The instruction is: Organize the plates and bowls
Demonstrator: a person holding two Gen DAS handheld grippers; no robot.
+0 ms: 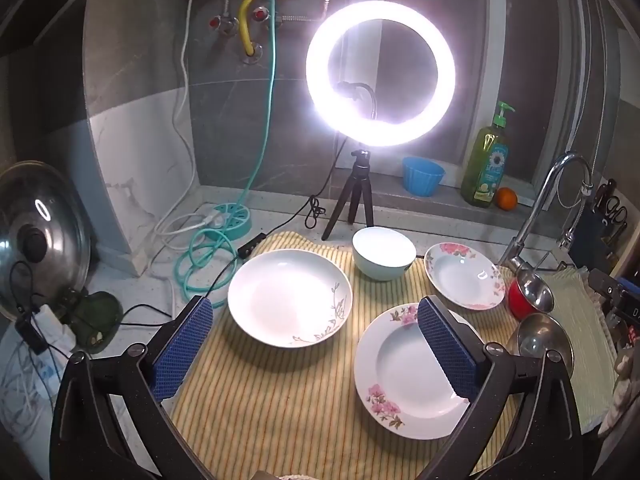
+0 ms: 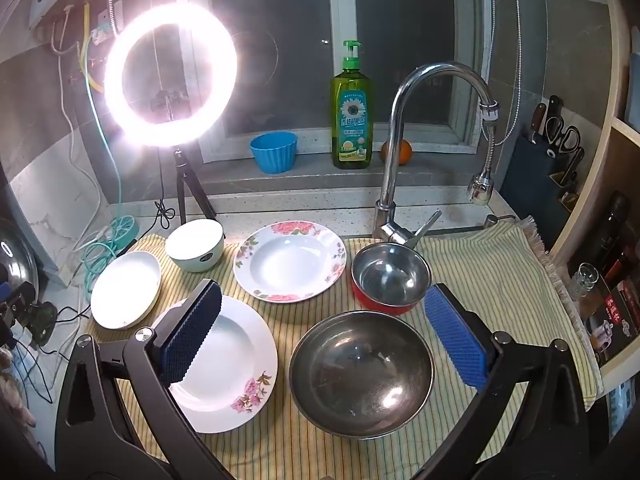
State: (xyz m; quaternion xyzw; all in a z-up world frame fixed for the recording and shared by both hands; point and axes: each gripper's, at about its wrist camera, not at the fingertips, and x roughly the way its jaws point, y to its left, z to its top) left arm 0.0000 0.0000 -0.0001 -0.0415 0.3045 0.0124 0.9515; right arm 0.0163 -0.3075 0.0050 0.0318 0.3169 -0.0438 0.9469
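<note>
We see plates and bowls on a striped cloth (image 2: 480,272) over the bench; left tongs (image 1: 316,344) and right tongs (image 2: 324,328) tilt downward, gaping wide, empty.

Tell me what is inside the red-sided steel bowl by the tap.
Nothing shows inside the red-sided steel bowl: only its bare shiny base and reflections. It stands on the striped yellow cloth; the cloth beneath it is covered. Both grippers hang open, holding nothing.

My pads (image 2: 456,336) were blue; cloth (image 2: 480,272) yellow-striped; plates (image 2: 288,260) w/ pink flowers; small bowl (image 2: 390,280) red outside.
</note>
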